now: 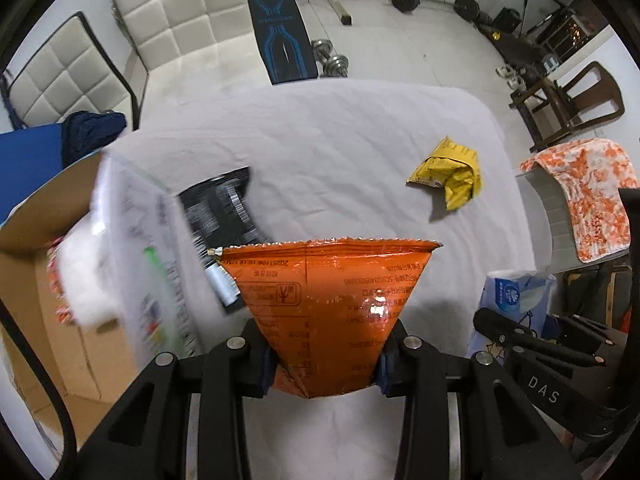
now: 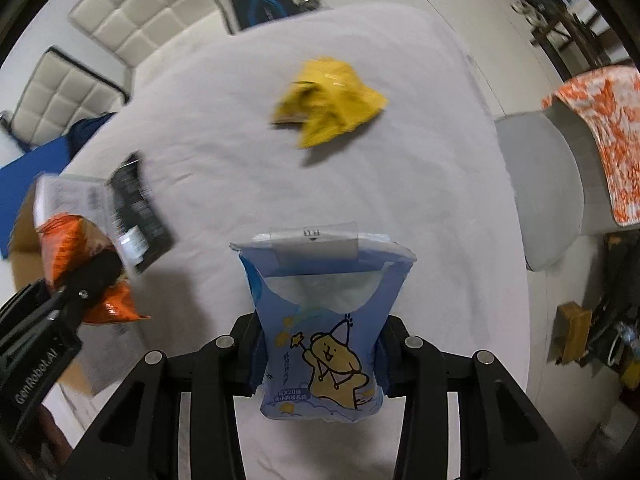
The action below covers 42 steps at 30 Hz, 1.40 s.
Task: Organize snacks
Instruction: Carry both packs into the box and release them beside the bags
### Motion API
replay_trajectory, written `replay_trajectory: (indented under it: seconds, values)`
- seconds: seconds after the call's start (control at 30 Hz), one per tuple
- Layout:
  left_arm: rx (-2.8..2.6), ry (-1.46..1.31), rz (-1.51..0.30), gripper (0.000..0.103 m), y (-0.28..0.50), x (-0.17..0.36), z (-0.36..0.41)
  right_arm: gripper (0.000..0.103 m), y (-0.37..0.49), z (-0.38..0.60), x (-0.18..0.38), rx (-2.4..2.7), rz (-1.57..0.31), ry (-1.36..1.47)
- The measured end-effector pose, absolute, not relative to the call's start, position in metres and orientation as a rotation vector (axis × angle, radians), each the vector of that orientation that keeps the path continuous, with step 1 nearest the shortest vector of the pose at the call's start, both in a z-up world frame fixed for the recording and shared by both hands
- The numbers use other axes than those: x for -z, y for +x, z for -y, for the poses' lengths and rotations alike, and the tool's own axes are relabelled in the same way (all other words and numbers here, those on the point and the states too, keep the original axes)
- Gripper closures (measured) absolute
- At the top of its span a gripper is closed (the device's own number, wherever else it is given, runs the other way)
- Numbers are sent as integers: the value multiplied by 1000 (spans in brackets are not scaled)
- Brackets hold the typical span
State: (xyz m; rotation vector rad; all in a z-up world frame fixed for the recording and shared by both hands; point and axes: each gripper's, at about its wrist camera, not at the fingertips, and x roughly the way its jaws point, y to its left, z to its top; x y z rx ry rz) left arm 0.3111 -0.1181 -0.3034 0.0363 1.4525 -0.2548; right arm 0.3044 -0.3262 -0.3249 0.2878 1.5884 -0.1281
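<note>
My left gripper (image 1: 326,368) is shut on an orange snack bag (image 1: 328,292), held above the white-covered table (image 1: 320,140). My right gripper (image 2: 318,360) is shut on a blue tissue pack (image 2: 320,320) with a yellow cartoon dog. The same orange snack bag (image 2: 76,256) and the left gripper show at the left of the right wrist view. A crumpled yellow bag (image 1: 450,178) lies on the table toward the far right; the yellow bag (image 2: 332,102) sits ahead of my right gripper. A black packet (image 1: 224,212) lies near a cardboard box (image 1: 36,264) at the left.
A blurred white printed package (image 1: 136,248) stands at the box's edge. Cream padded chairs (image 1: 172,20) stand beyond the table. A grey seat with an orange-patterned cloth (image 1: 580,196) is at the right. Weights and a bench lie on the floor behind.
</note>
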Motion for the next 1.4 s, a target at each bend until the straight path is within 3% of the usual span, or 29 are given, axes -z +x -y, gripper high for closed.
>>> replay_trajectory:
  seconds: [0.37, 0.77, 1.03, 1.4]
  values:
    - [242, -43, -1339, 69, 276, 228, 52, 59, 287, 213, 242, -51, -1487, 219]
    - [122, -95, -1240, 69, 259, 167, -88, 59, 293, 77, 186, -225, -1428, 142]
    - [46, -109, -1252, 69, 259, 179, -155, 59, 304, 6, 198, -284, -1461, 91]
    - [36, -173, -1423, 69, 286, 253, -206, 59, 331, -33, 279, -251, -1575, 67]
